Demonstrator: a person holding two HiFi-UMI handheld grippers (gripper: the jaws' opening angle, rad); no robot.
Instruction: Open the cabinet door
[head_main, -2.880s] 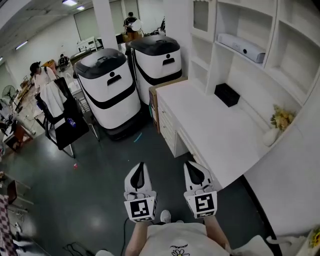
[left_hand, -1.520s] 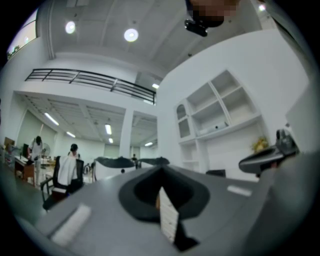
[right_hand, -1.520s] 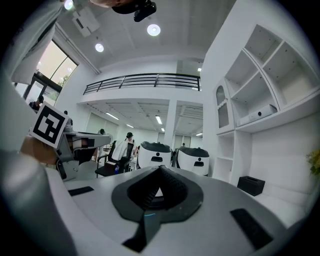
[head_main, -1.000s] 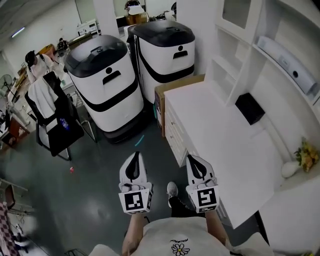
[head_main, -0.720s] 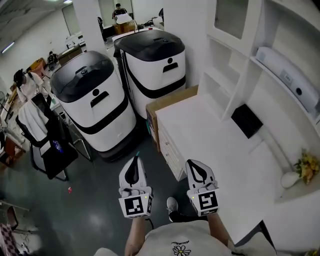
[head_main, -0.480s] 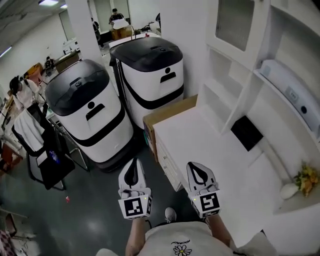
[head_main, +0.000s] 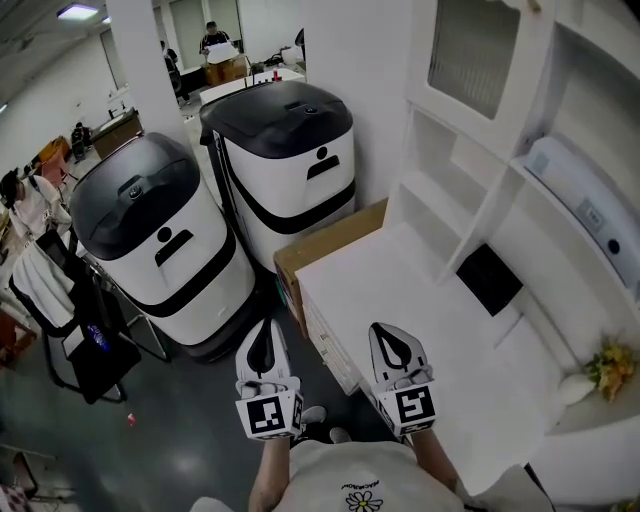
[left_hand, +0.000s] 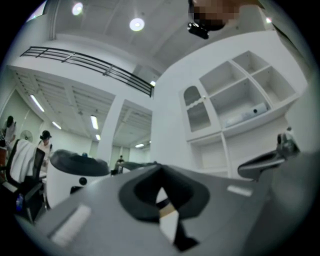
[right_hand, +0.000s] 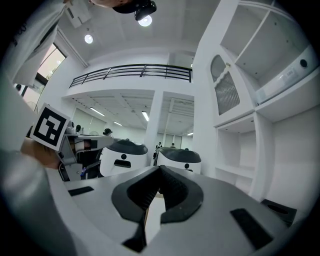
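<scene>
The cabinet door is a white-framed frosted-glass panel, closed, high on the shelf unit above the white desk. It also shows as an arched glass door in the right gripper view and, smaller, the same door in the left gripper view. My left gripper and right gripper are held side by side low in the head view, well short of the door. Both are shut with nothing between the jaws, as seen at the left gripper and right gripper in their own views.
Two white-and-black machines stand left of the desk, with a cardboard box against the desk's end. A black box, a white device on a shelf and a flower vase sit in the unit. A chair stands far left.
The whole view has moved forward toward the desk and shelf unit; the cabinet door now looms larger at upper right. Both grippers stay side by side and shut.
</scene>
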